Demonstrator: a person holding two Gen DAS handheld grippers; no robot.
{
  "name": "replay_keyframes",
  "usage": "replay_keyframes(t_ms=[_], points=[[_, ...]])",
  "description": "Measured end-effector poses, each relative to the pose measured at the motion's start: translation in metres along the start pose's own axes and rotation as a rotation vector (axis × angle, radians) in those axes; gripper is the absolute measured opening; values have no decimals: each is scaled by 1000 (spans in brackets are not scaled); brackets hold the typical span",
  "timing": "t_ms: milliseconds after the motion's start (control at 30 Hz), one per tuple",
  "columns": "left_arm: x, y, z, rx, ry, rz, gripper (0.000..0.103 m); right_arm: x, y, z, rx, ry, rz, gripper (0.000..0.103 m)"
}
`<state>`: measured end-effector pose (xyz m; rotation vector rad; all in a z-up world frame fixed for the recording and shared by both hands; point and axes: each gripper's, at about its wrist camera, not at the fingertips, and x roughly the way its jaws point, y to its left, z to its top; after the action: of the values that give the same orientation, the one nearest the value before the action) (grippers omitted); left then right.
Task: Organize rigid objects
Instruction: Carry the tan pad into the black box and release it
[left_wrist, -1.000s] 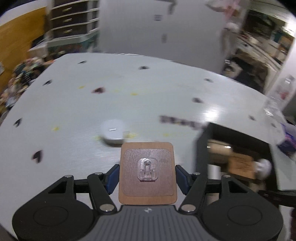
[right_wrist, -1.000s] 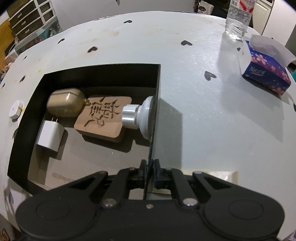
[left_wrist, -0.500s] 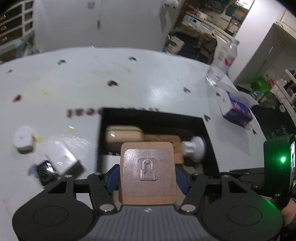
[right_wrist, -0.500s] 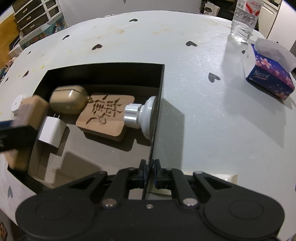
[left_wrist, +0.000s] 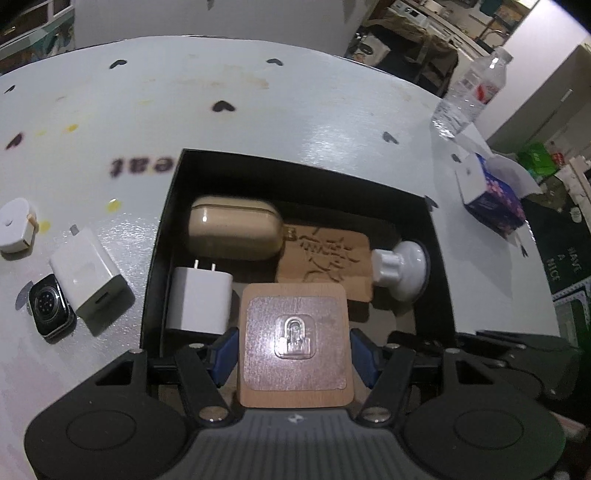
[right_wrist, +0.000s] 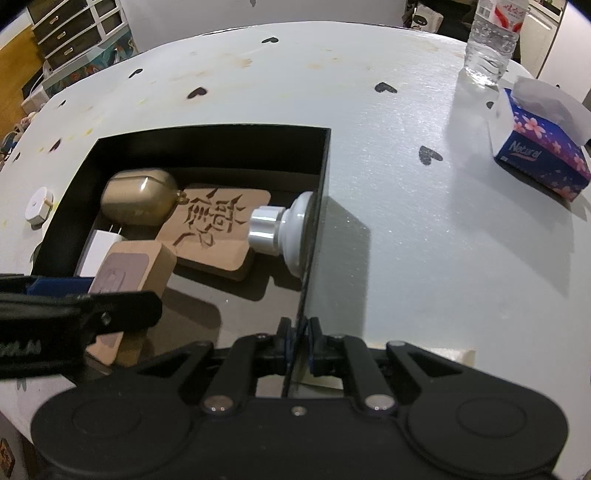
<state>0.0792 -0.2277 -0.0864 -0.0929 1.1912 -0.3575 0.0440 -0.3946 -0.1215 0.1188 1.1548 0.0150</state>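
Observation:
My left gripper (left_wrist: 293, 356) is shut on a square wooden block with a clear plastic hook (left_wrist: 294, 341) and holds it over the near left part of the black box (left_wrist: 177, 192). The block also shows in the right wrist view (right_wrist: 129, 269). In the box lie a gold earbud case (left_wrist: 232, 232), a white charger (left_wrist: 199, 299), a carved wooden plaque (left_wrist: 328, 258) and a white knob (left_wrist: 402, 267). My right gripper (right_wrist: 299, 343) is shut on the box's right wall (right_wrist: 314, 236).
On the white table (left_wrist: 258, 103) left of the box lie a second white charger (left_wrist: 90, 280), a smartwatch body (left_wrist: 50, 306) and a small white round device (left_wrist: 14, 230). A tissue box (right_wrist: 539, 147) and a water bottle (right_wrist: 491, 40) stand at the far right.
My left gripper has swung from the open table to over the box with the wooden block in it. The right gripper has kept its hold on the box wall.

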Motion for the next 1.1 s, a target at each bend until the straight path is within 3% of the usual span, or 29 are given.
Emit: replay_keyframes(t_ms=[100, 133, 167, 867, 1100], points=[[1, -2, 1, 13, 3, 15, 67, 0, -1, 0, 1, 1, 1, 10], [1, -2, 1, 15, 4, 11, 77, 0, -1, 0, 1, 2, 1, 10], [1, -1, 1, 10, 6, 10, 80, 0, -1, 0, 1, 2, 1, 10], [-21, -4, -6, 63, -1, 9, 81, 1, -3, 1, 5, 3, 9, 10], [-39, -5, -11, 91, -25, 3, 88, 1, -3, 0, 10, 2, 11, 10]])
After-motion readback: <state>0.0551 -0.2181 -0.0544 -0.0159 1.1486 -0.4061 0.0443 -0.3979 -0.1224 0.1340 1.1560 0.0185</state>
